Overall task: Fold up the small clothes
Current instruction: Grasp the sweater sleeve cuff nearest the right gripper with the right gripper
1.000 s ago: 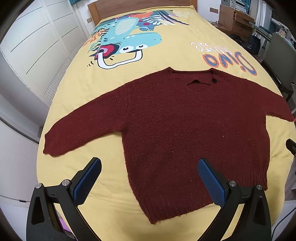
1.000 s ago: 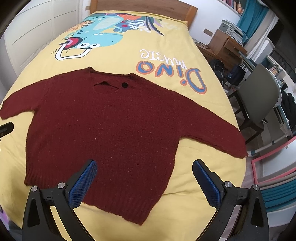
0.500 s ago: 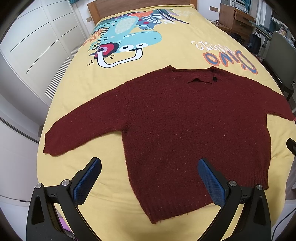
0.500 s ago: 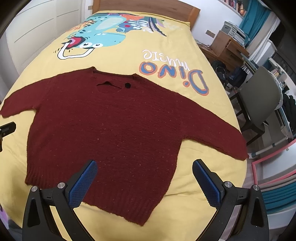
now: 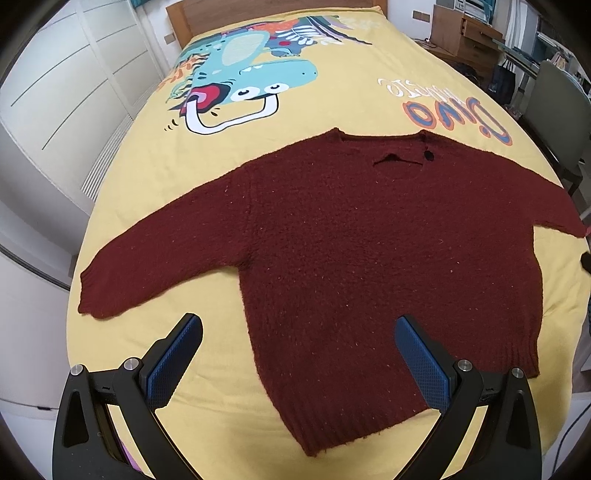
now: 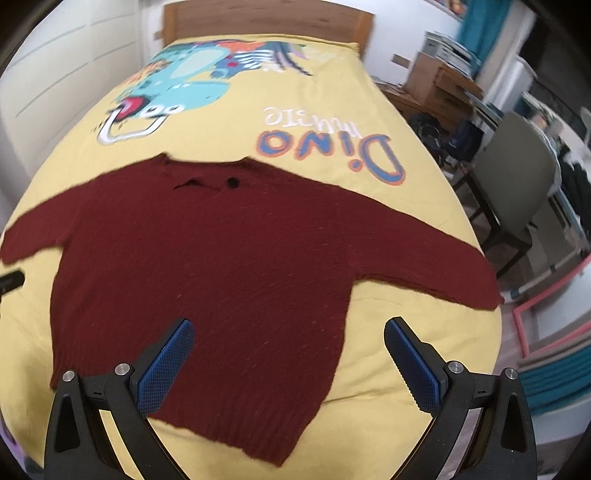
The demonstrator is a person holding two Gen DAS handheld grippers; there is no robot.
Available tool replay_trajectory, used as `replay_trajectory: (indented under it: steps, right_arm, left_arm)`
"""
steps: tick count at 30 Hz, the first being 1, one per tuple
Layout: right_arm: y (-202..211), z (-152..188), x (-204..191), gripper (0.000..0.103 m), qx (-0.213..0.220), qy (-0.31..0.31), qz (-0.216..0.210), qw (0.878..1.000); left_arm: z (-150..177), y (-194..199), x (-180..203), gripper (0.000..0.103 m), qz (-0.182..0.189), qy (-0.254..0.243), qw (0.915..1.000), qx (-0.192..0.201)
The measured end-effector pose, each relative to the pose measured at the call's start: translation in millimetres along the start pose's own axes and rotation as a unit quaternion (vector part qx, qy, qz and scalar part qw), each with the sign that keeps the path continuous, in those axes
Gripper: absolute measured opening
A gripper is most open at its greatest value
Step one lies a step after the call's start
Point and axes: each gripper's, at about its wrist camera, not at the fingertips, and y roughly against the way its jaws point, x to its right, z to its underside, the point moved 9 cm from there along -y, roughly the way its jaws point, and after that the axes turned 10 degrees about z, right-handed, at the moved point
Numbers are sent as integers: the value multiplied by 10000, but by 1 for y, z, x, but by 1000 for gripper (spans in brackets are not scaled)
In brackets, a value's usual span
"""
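Observation:
A dark red knit sweater (image 5: 362,236) lies flat on a yellow dinosaur bedspread (image 5: 295,110), both sleeves spread out, collar toward the headboard. It also shows in the right wrist view (image 6: 229,266). My left gripper (image 5: 299,332) is open and empty, hovering above the sweater's lower left hem. My right gripper (image 6: 288,332) is open and empty, above the lower right part of the hem. The left sleeve cuff (image 5: 96,295) lies near the bed's left edge, the right cuff (image 6: 484,291) near the right edge.
White wardrobe doors (image 5: 55,92) stand along the bed's left side. A grey chair (image 6: 517,192) and a wooden desk (image 6: 436,81) stand to the right. A wooden headboard (image 6: 266,18) is at the far end. The other gripper's tip (image 6: 11,280) shows at the left edge.
Both grippers have tilted and moved slightly; the right wrist view has swung and is blurred. The sweater lies unmoved. Both grippers stay open.

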Motion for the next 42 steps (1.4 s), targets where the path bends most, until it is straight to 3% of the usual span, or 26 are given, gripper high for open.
replay_trajectory:
  steps: [6,11,16,20,23,34,37,39,42]
  right_arm:
    - [-39,-8,54,102,-46,-593,32,9982]
    - [-101,-5,119,102,-385,-1300,189,9906]
    - [-178,20,197,102,-900,-2403,379,9658]
    - [-235,51,249,102,-1489,-3148,549,9358]
    - [-257,62,276,102,-1601,-3556,586,9190]
    - [-298,48,327,100,-1583,-4246,314,8909]
    - [-308,43,342,83,-1574,-4256,332,8905]
    - [-311,36,349,48,-1537,-4279,273,8903]
    - [-312,18,345,17,-1536,-3969,5,9049]
  left_arm:
    - [-14,-19,-7,102,-93,-38,9999,-135]
    - [-22,-33,-10,102,-32,35,9998,-206]
    - [-25,-45,-14,102,326,435,9983,-214]
    - [-22,-58,-27,102,138,681,9968,-390]
    - [-19,-64,-31,102,15,713,9960,-533]
    - [-6,-94,-37,102,-234,634,9924,-1032]
    - [-8,-96,-43,102,-299,658,9920,-1039]
    - [-9,-97,-47,102,-343,663,9919,-1025]
    - [-10,-98,-52,102,-378,615,9924,-995]
